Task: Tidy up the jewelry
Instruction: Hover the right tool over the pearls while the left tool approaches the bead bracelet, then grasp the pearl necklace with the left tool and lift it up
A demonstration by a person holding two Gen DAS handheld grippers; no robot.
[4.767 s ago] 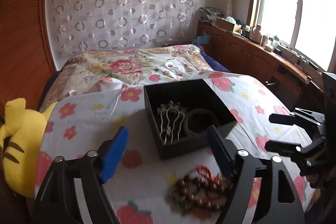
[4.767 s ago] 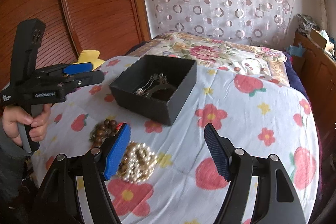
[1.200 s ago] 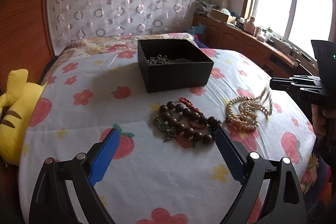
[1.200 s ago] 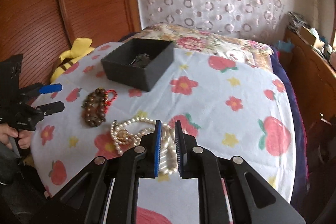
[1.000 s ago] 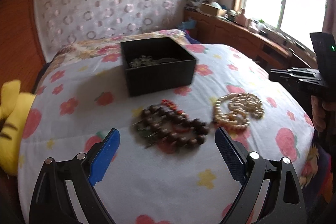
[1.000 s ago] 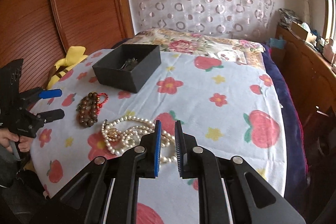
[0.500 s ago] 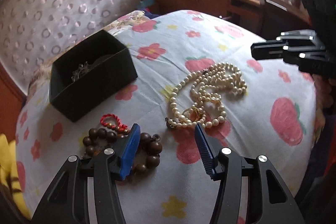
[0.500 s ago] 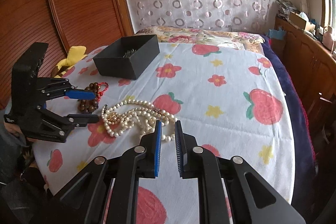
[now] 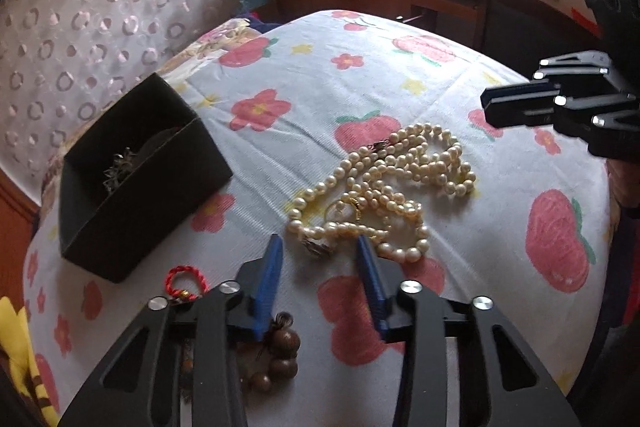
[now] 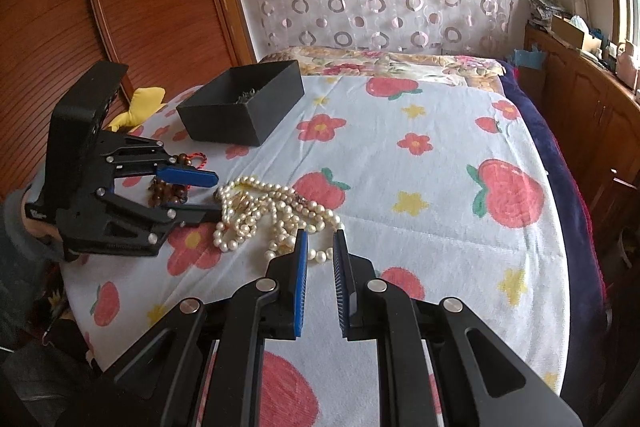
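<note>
Left tool (image 9: 318, 251): jaws closing, pearl necklace (image 9: 384, 187) end between, not pinched | Right tool (image 10: 320, 247): narrow, empty, at necklace's near edge | Wooden bead bracelet (image 9: 280, 351): left of pearls | Black box (image 9: 132, 179): far-left on bed (image 9: 440, 75)

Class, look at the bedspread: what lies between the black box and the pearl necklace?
Nothing: in the left wrist view, only bare flowered bedspread separates the black box from the pearl necklace.

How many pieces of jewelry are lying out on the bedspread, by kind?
Pearl necklace: 1
Brown wooden bead bracelet: 1
Red cord bracelet: 1
Total: 3 outside the black box; what the box holds is too hidden to count.
</note>
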